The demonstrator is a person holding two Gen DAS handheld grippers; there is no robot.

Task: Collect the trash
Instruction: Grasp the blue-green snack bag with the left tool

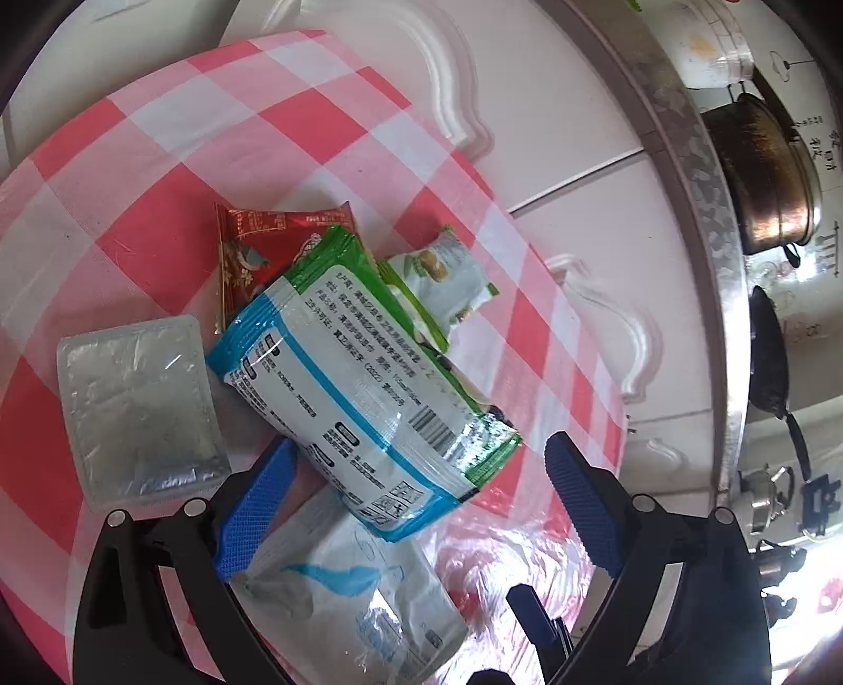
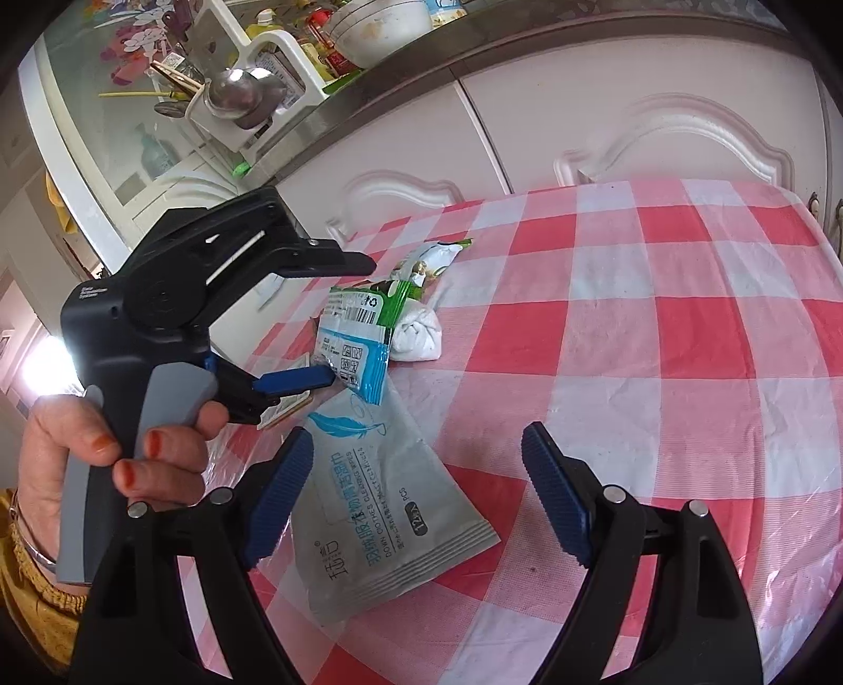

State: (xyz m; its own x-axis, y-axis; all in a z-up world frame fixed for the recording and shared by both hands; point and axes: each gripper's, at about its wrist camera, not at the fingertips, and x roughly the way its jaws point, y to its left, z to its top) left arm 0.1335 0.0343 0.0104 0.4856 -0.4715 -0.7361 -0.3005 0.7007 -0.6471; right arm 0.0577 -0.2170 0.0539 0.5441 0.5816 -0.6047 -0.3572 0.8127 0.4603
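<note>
Trash lies on a red-and-white checked tablecloth (image 1: 158,158). A blue-and-white wipes packet (image 1: 337,390) lies on a green-edged packet (image 1: 474,437), a red snack wrapper (image 1: 258,247) and a small green-white wrapper (image 1: 448,279). A clear sachet (image 1: 137,405) lies to its left. A grey wet-wipes pack (image 2: 379,506) lies nearest, also in the left wrist view (image 1: 358,600). My left gripper (image 1: 416,506) is open around the blue-and-white packet's near end; it shows in the right wrist view (image 2: 326,377). My right gripper (image 2: 416,490) is open over the grey pack. A crumpled white tissue (image 2: 419,334) lies behind the pile.
White cabinet doors (image 2: 658,105) stand behind the table. A counter holds a dish rack with utensils (image 2: 237,89) and bowls (image 2: 379,26). Pots and a pan (image 1: 764,179) hang by the wall. The tablecloth (image 2: 658,342) stretches right of the pile.
</note>
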